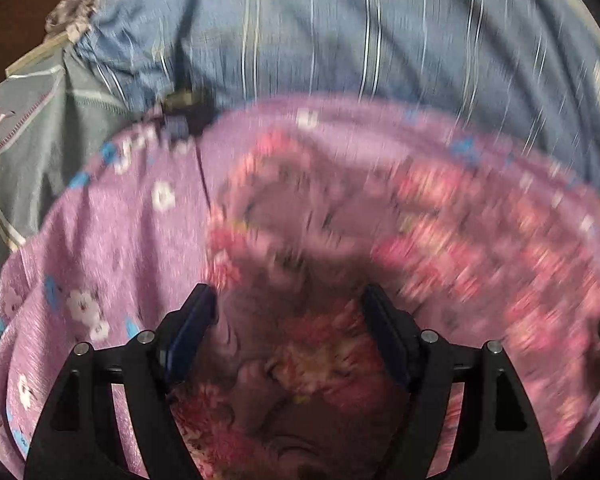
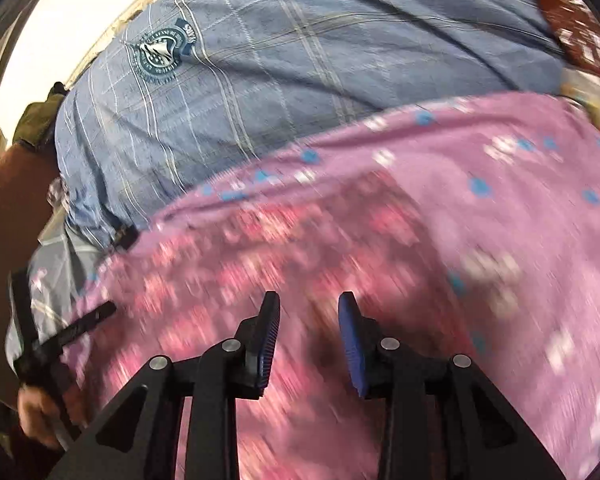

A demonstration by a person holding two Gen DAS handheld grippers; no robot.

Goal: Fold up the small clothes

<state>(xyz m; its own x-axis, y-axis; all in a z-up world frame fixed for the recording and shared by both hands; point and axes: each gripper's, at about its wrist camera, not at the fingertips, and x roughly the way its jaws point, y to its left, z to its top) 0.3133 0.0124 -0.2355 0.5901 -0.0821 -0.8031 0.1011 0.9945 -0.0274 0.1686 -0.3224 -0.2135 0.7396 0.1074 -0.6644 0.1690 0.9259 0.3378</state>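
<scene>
Lying directly under both tools, the purple floral garment (image 1: pixel 112 248) spreads crosswise over a blue striped sheet (image 1: pixel 340 32). Left gripper (image 1: pixel 288 308) stands wide, straddling a raised fold; right gripper (image 2: pixel 309 312) hovers narrowly parted, empty.

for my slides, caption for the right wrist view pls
Open right gripper above a purple floral garment lying on blue plaid cloth.

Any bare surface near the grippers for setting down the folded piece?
None shows. The purple floral garment fills the ground under the left gripper and right gripper, bordered beyond by the blue striped cloth and at left by grey fabric. Both views are motion-blurred.
</scene>
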